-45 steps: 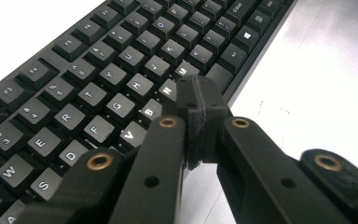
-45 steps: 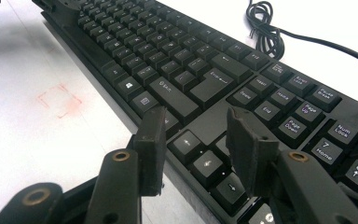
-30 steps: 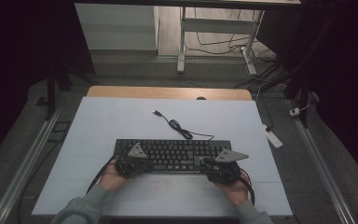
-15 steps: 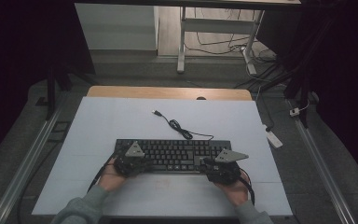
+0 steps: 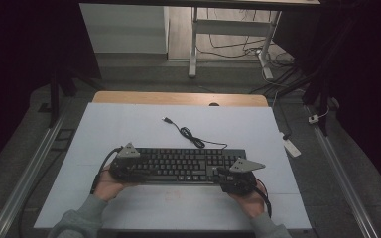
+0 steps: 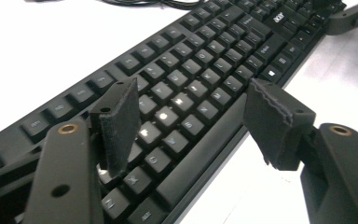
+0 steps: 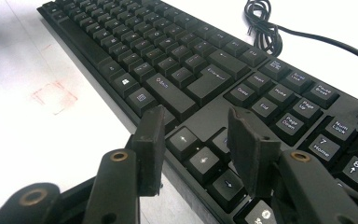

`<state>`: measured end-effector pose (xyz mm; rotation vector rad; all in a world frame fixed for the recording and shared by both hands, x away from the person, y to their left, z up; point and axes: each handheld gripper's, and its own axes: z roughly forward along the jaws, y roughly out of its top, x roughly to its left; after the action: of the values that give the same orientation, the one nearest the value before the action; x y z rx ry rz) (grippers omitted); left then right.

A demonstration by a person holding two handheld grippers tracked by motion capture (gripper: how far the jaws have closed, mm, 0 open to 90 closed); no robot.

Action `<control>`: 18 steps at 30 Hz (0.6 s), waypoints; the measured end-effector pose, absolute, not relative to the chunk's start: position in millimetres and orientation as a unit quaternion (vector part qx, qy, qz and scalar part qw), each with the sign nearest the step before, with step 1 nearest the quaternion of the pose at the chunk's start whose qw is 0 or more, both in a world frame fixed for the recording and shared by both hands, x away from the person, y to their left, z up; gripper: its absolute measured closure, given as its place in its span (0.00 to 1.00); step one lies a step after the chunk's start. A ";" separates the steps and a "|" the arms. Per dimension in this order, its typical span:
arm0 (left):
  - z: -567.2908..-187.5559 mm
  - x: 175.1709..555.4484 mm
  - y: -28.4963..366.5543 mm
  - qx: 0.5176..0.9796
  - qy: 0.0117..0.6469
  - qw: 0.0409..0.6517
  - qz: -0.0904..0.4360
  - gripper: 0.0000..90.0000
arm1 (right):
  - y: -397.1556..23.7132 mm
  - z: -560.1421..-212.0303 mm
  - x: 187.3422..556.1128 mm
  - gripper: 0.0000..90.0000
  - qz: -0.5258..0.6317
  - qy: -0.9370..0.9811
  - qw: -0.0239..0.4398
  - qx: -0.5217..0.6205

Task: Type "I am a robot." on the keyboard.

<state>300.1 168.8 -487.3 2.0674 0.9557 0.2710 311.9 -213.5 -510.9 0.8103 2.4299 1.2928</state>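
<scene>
High view: we see a black keyboard (image 5: 181, 165) lying flat near the front of a white table (image 5: 129, 124), its long side running left to right.
Keyboard cable: we follow a black cable (image 5: 191, 136) from the keyboard's back edge, through a small coil, to a plug lying loose on the white surface further back.
Left gripper: we hold the left gripper (image 5: 129, 169) at the keyboard's left end; in the left gripper view (image 6: 191, 116) its jaws have just been opening and now stand wide apart.
Left jaws and keyboard: one pad hangs over the lower letter rows and the other over the bare table just off the front edge, so the front edge of the keyboard (image 6: 205, 74) lies between them, and we see neither pad pressing on it.
Right gripper: we hold the right gripper (image 5: 230, 179) at the keyboard's right end, near the front edge.
Right jaws: in the right gripper view (image 7: 198, 140) they straddle the front edge by the arrow keys of the keyboard (image 7: 186, 60), parted, with a gap visible at both pads, so we read this one as open too.
Hands: our left hand (image 5: 110, 186) and right hand (image 5: 250, 201) come in from the near edge, grey sleeves behind them.
</scene>
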 end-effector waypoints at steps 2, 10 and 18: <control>-486.7 300.9 172.1 0.820 0.384 0.410 0.108 0.39 | -213.4 -510.9 311.7 0.63 0.447 0.839 0.135 0.279; -485.0 301.9 179.6 0.814 0.395 0.410 0.112 0.40 | -213.0 -511.0 311.6 0.62 0.446 0.840 0.138 0.276; -487.7 306.4 193.6 0.807 0.418 0.401 0.116 0.42 | -214.0 -510.7 312.3 0.62 0.443 0.841 0.140 0.277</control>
<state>306.4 193.6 -487.7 2.0410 1.0563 0.2922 312.3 -214.0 -510.7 0.7993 2.4305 1.2795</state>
